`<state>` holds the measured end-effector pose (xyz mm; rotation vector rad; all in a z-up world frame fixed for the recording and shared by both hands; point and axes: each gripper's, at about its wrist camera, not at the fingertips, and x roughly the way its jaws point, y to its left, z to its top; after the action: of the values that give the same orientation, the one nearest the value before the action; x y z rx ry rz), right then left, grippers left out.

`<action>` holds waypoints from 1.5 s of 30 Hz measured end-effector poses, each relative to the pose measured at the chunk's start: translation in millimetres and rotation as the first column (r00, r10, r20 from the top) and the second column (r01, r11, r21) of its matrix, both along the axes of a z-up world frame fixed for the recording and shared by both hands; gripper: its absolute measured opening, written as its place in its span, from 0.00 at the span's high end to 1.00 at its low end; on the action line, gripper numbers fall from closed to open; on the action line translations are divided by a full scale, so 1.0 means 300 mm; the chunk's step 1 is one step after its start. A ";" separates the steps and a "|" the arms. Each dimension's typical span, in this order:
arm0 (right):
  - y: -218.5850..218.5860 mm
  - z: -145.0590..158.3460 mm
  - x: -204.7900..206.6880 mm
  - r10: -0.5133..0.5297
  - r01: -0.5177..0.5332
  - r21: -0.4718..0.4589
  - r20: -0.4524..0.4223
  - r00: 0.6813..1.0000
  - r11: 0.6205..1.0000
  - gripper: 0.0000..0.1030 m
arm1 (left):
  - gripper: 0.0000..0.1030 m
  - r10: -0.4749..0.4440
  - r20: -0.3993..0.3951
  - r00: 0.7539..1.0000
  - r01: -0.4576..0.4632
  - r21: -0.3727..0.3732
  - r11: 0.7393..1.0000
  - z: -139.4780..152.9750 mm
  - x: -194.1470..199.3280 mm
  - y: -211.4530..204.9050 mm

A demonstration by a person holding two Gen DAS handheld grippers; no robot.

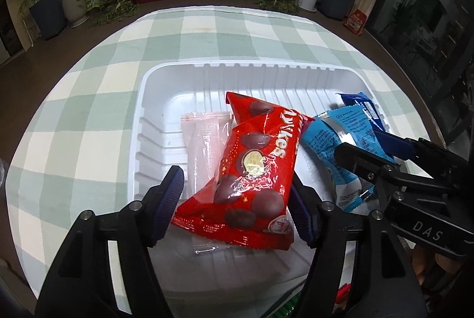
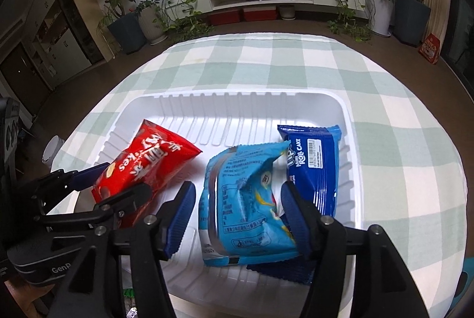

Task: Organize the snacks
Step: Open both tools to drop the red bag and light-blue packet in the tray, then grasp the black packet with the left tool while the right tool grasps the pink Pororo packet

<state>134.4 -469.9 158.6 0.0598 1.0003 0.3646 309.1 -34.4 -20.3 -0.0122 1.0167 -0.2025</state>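
1. Two grippers hang low over one white tray [image 1: 154,99], both tilted steeply down toward it. The left gripper [image 1: 234,199] has its jaws parted around a red snack bag [image 1: 254,164]; the pads stand clear of the wrapper on both sides, so nothing is held.

2. The right gripper [image 2: 237,211] is likewise partly open astride a light blue packet [image 2: 246,199]. Its left pad stands clear of the wrapper and its right pad seems just off the crumpled edge, so I judge the packet rests on the tray floor under its own weight.

3. The red bag lies slanted over a pale pink packet [image 1: 204,146], probably because it was set down where room was left, on the tray's left half.

4. The light blue packet leans partly over a dark blue roll cake packet [image 2: 314,167], which sits against the tray's right wall; the blues seem to be grouped on that side.

5. Soft, slippery wrappers like these will slide or spring up if a pad brushes them, so leaving straight up looks safest.

6. The tray rests on a green-and-white checked surface [image 2: 385,99]. All four visible snacks are inside the tray, so the sorting looks nearly done.
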 end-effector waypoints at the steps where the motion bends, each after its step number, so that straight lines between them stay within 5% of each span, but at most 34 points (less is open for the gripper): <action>1: -0.002 0.002 -0.001 -0.002 0.002 0.002 0.003 1.000 1.000 0.37 | 0.34 0.002 0.003 1.000 -0.002 0.000 1.000 0.005 -0.002 0.002; 11: -0.048 0.087 -0.024 -0.031 0.021 0.124 0.078 0.996 0.992 0.14 | 0.03 0.043 0.100 0.994 -0.039 -0.049 0.998 0.123 -0.094 0.070; 13: -0.055 0.119 -0.042 -0.031 0.012 0.162 0.115 0.993 0.987 0.06 | 0.00 0.039 0.126 0.991 -0.031 -0.061 0.998 0.146 -0.132 0.084; 22: -0.150 0.239 -0.130 -0.111 0.036 0.290 0.246 0.963 0.956 0.06 | 0.01 0.082 0.201 0.976 -0.049 -0.165 0.985 0.186 -0.451 0.173; 34: -0.281 0.290 -0.470 -0.195 0.097 0.320 0.293 0.936 0.943 0.06 | 0.01 0.117 -0.024 0.993 -0.119 -0.135 0.984 -0.020 -0.903 0.135; 40: -0.277 0.253 -0.634 -0.168 0.087 0.288 0.273 0.947 0.954 0.06 | 0.01 0.109 0.022 0.994 -0.107 -0.072 0.992 -0.012 -0.952 0.077; 45: -0.252 0.238 -0.669 -0.139 0.069 0.247 0.279 0.950 0.967 0.06 | 0.02 0.098 -0.021 0.995 -0.098 0.007 0.995 -0.040 -0.895 0.059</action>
<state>-66.2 -545.4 230.0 0.2646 0.6521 0.3803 40.5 -16.8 -32.3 -0.0589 1.0359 -0.1097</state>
